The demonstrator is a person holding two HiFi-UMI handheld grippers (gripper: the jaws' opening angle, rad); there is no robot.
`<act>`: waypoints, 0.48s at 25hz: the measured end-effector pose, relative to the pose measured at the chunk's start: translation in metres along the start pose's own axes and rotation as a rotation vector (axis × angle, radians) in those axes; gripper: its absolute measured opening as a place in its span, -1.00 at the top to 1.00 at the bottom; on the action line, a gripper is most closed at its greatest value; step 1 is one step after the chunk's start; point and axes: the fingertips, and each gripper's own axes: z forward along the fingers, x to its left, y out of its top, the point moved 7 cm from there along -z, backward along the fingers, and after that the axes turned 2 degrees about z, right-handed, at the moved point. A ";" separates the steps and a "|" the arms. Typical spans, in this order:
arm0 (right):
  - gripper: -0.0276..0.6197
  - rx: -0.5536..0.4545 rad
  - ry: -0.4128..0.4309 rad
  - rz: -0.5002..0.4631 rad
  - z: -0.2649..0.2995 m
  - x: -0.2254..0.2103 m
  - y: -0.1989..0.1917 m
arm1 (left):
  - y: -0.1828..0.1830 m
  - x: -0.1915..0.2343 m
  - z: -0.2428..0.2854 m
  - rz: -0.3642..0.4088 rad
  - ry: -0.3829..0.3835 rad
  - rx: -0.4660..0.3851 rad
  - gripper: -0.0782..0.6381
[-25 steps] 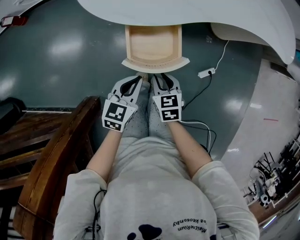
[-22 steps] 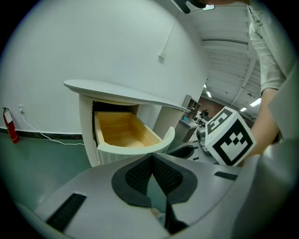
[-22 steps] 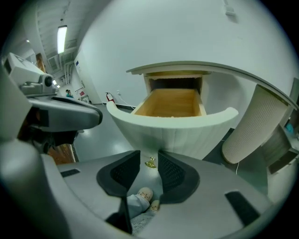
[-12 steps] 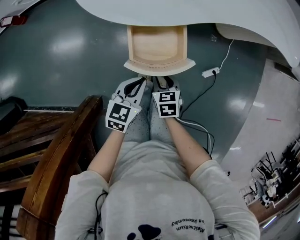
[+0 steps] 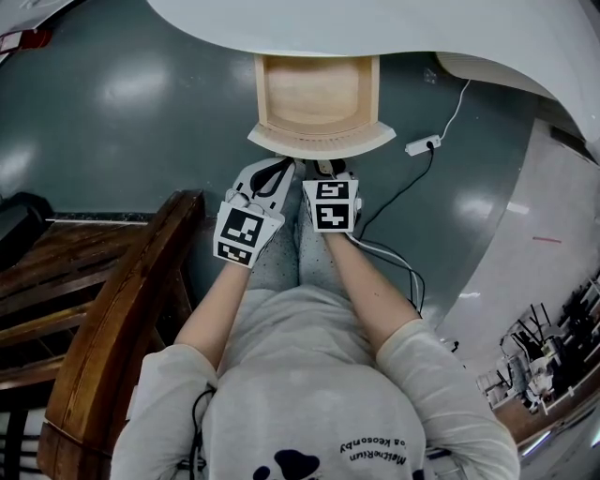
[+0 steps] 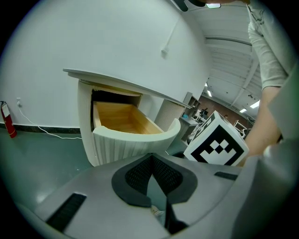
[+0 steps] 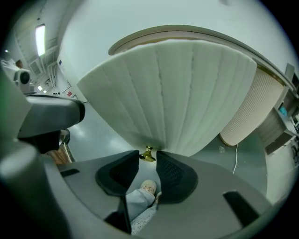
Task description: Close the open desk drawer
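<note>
The open drawer sticks out from under the white desk; it has a pale wood inside and a curved, ribbed white front. In the right gripper view that front fills the picture. A small brass knob hangs at its lower edge. My right gripper is open just below the front, and the knob sits in the gap at its fingertips. My left gripper is shut on nothing, a little short of the front. Both grippers, left and right, hang side by side above the person's knees.
A dark wooden chair stands close at the left. A white power strip and its cable lie on the grey floor to the right. A ribbed white desk pedestal stands right of the drawer. The person's shoe is below the right jaws.
Both grippers have sunk and now sit right up against the drawer front. The right one's tips are tucked under its edge. The drawer shows slightly larger and lower in the head view.
</note>
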 end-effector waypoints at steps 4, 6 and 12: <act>0.56 0.022 0.007 -0.005 0.000 0.003 0.005 | 0.003 0.004 0.003 0.000 -0.003 0.001 0.76; 0.57 0.026 0.006 -0.012 0.000 0.003 0.005 | 0.004 0.006 0.004 0.002 -0.006 0.002 0.76; 0.57 0.038 0.008 -0.023 0.004 0.001 0.015 | 0.010 0.013 0.007 -0.002 0.006 -0.004 0.76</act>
